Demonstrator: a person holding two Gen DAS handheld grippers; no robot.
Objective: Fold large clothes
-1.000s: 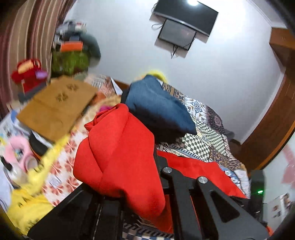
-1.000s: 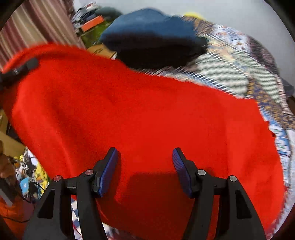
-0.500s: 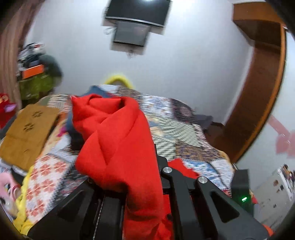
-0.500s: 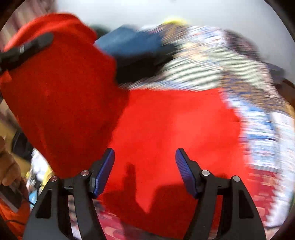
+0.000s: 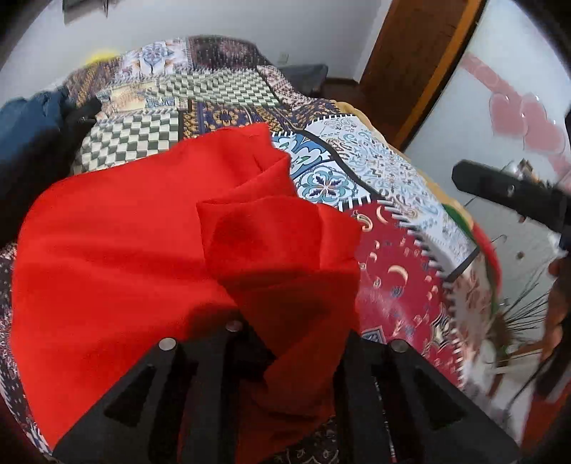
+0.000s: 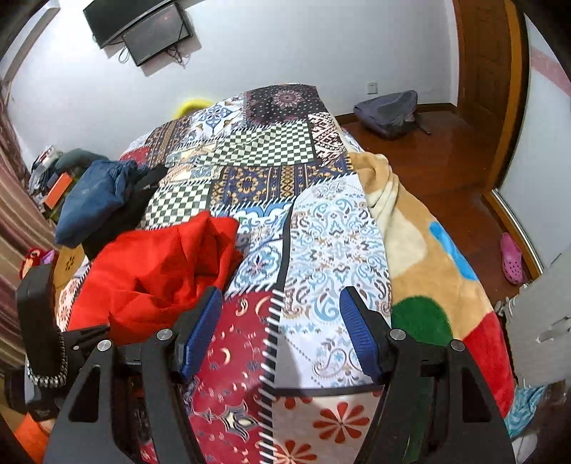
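Observation:
A large red garment (image 5: 125, 250) lies bunched on the patchwork bedspread (image 5: 357, 171), with one flap folded over its middle. My left gripper (image 5: 291, 332) points down at it. Its jaws are opening, and a fold of the red cloth still lies between them and hides the pads. In the right wrist view the red garment (image 6: 153, 271) sits to the left. My right gripper (image 6: 281, 296) hovers open over the bare bedspread (image 6: 321, 232), with nothing between its blue pads (image 6: 200, 332). One finger of the right gripper (image 5: 506, 192) shows at the right of the left wrist view.
Blue and black clothes (image 6: 92, 200) are piled at the bed's left side. A tan fleece blanket (image 6: 410, 232) covers the right edge. A grey backpack (image 6: 389, 110) and a pink shoe (image 6: 512, 258) lie on the wooden floor. A screen (image 6: 142, 25) hangs on the wall.
My left gripper swung right and down, laying the lifted red fold onto the garment, and its jaws have parted. My right gripper moved right, off the red cloth, over bare bedspread.

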